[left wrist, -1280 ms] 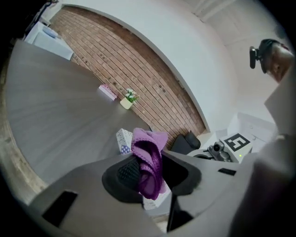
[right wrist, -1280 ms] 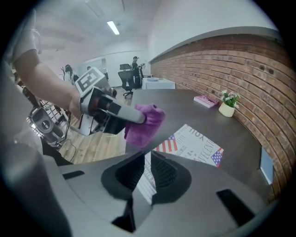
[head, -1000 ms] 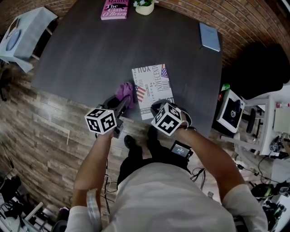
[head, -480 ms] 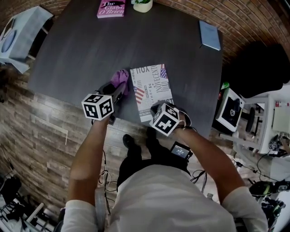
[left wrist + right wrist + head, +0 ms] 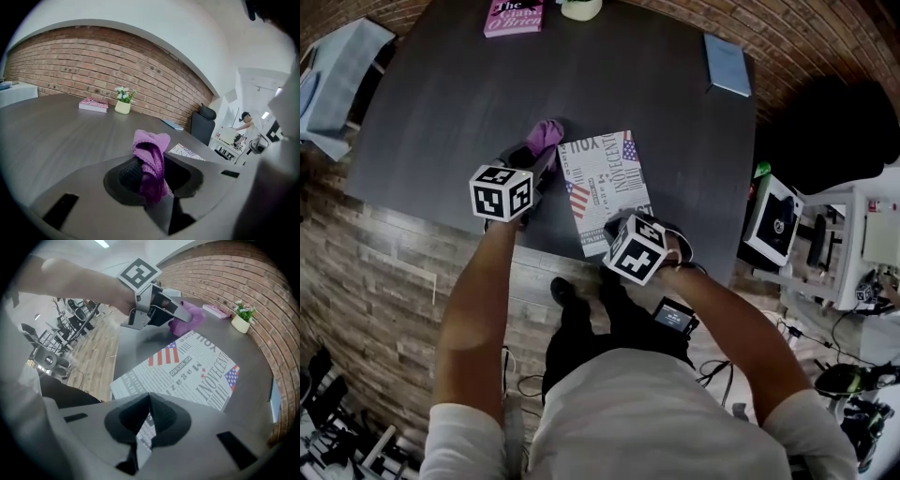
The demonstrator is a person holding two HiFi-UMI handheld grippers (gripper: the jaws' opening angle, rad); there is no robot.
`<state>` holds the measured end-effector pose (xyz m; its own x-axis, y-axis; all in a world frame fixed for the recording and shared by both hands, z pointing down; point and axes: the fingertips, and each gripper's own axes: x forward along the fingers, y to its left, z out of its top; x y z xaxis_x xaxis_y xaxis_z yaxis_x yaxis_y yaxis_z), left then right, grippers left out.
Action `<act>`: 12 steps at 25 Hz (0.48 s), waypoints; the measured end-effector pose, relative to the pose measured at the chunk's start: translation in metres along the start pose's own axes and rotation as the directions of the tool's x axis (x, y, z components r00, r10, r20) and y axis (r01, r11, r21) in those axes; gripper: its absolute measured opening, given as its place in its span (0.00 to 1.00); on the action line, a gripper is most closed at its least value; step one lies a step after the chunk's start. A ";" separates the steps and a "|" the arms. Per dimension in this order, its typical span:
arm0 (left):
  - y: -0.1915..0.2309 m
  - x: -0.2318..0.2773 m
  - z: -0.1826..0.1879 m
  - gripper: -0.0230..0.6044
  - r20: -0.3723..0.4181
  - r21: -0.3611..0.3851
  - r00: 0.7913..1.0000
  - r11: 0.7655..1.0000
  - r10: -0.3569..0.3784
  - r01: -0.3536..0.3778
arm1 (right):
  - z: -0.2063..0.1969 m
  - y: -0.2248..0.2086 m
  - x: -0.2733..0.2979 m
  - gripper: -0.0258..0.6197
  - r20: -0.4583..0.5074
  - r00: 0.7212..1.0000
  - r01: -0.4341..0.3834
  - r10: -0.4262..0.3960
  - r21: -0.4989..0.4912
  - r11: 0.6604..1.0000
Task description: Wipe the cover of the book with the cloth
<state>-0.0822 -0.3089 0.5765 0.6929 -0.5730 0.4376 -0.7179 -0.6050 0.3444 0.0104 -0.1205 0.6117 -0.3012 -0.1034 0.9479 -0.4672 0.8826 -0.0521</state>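
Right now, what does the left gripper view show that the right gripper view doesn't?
Only the left gripper view: the left gripper from inside, its jaws clamped on the purple cloth, plus a black chair beyond the table. Only the right gripper view: the right gripper, its jaws shut over the near edge of the book, the left gripper's marker cube and the wooden floor. Both: cloth, book, pink book, potted plant and brick wall.
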 end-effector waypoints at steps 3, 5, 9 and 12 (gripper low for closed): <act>-0.010 0.006 -0.003 0.22 -0.005 -0.001 0.999 0.999 -0.033 0.033 | 0.000 0.000 0.000 0.06 0.005 1.000 -0.004 0.004 -0.001 1.000; -0.013 0.006 -0.005 0.21 0.004 -0.022 0.999 0.999 -0.041 0.041 | 0.000 0.000 0.001 0.06 0.008 1.000 -0.006 0.006 -0.001 1.000; -0.020 0.002 -0.010 0.21 0.016 -0.056 0.998 0.997 -0.060 0.060 | -0.001 0.000 0.001 0.06 0.002 1.000 -0.013 0.013 -0.010 1.000; -0.029 0.000 -0.013 0.21 0.022 -0.068 0.997 0.995 -0.077 0.078 | -0.001 0.000 0.000 0.06 0.002 1.000 -0.016 0.016 -0.009 1.000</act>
<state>-0.0627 -0.2845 0.5772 0.7472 -0.5373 0.3912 -0.6646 -0.6087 0.4334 0.0110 -0.1205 0.6121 -0.3098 -0.0901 0.9465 -0.4546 0.8884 -0.0642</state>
